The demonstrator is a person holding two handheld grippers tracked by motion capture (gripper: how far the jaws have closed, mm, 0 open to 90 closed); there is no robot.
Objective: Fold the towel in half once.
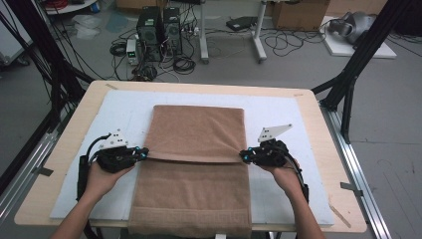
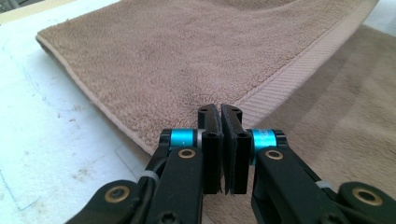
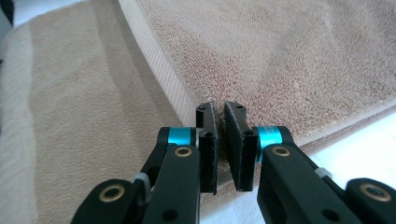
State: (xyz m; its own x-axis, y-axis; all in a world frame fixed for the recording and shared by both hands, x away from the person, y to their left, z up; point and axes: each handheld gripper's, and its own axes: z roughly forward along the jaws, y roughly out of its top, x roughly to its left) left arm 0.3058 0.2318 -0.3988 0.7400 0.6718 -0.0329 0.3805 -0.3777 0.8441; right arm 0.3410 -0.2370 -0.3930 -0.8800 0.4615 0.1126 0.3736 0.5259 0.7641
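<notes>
A brown towel (image 1: pixel 196 134) lies lengthwise on the white mat (image 1: pixel 119 107), with one end folded over the rest. The flap's hemmed edge runs across the middle between my two grippers. My left gripper (image 1: pixel 144 153) is shut on the flap's left corner, and the jaws pinch the towel (image 2: pixel 163 60) beside its woven hem band (image 2: pixel 299 70). My right gripper (image 1: pixel 244 157) is shut on the right corner. There the towel (image 3: pixel 289 60) enters the closed jaws of the right gripper (image 3: pixel 219 108) next to the hem (image 3: pixel 154 60). The left gripper (image 2: pixel 220 112) points along the flap.
The towel's near end (image 1: pixel 191 224) hangs over the table's front edge. Bare mat lies on both sides of the towel, with the wooden table (image 1: pixel 74 124) around it. Black frame posts (image 1: pixel 358 59) stand at the far corners. Computers (image 1: pixel 159 32) and cables sit on the floor beyond.
</notes>
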